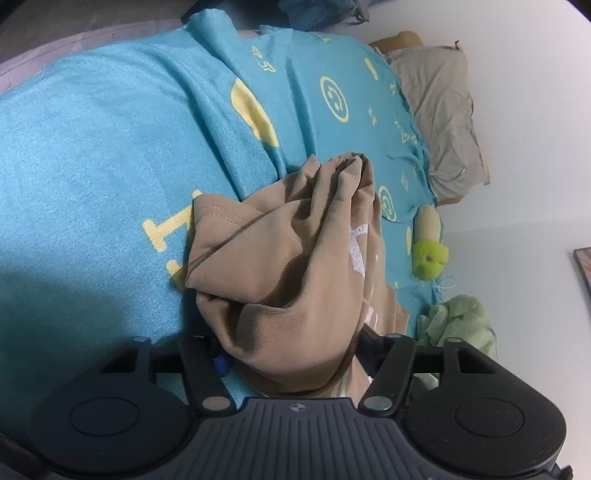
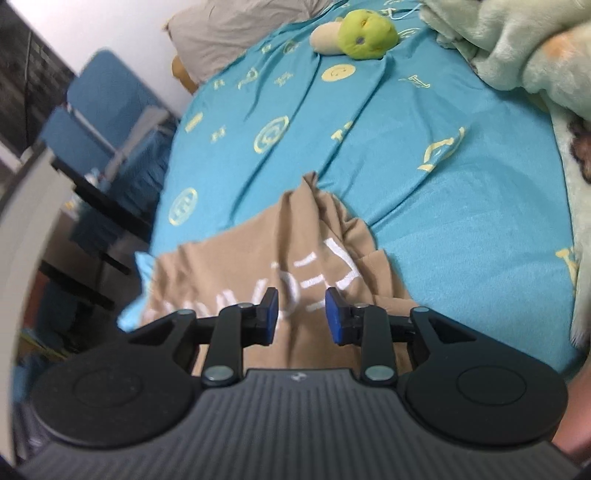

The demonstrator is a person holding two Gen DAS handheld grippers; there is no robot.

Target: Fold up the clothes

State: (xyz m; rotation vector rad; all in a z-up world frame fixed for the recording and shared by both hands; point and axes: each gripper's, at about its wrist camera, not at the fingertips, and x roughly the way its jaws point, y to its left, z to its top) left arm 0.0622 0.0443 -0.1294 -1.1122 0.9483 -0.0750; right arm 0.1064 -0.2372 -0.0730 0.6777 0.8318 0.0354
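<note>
Your left gripper [image 1: 291, 354] is buried under a bunched heap of the tan shirt [image 1: 291, 251]; the cloth drapes over both of its fingers and hides the pads, so you cannot tell from this view how far apart they stand or whether they pinch the fabric; only a sliver of blue pad shows at the left finger. The shirt is piled in thick folds just ahead of the gripper body, resting on the blue bedspread [image 1: 92, 147] with its yellow letters and round faces; white lettering shows on one fold at the right of the heap.

Your right gripper [image 2: 301, 314] stands with its blue pads [image 2: 271, 312] apart, a clear gap between them and nothing in it; it hovers over the flatter part of the same tan shirt [image 2: 229, 254], where white letters run across the cloth; whether the pads touch the cloth cannot be told. The shirt lies near the edge of the bedspread [image 2: 461, 221].

Farther up the bed you have a green and cream stuffed toy [image 2: 358, 33], a grey pillow [image 2: 236, 33] beside it, and a pale green blanket [image 2: 517, 48] at the right; a blue chair [image 2: 107, 107] stands beside the bed.
</note>
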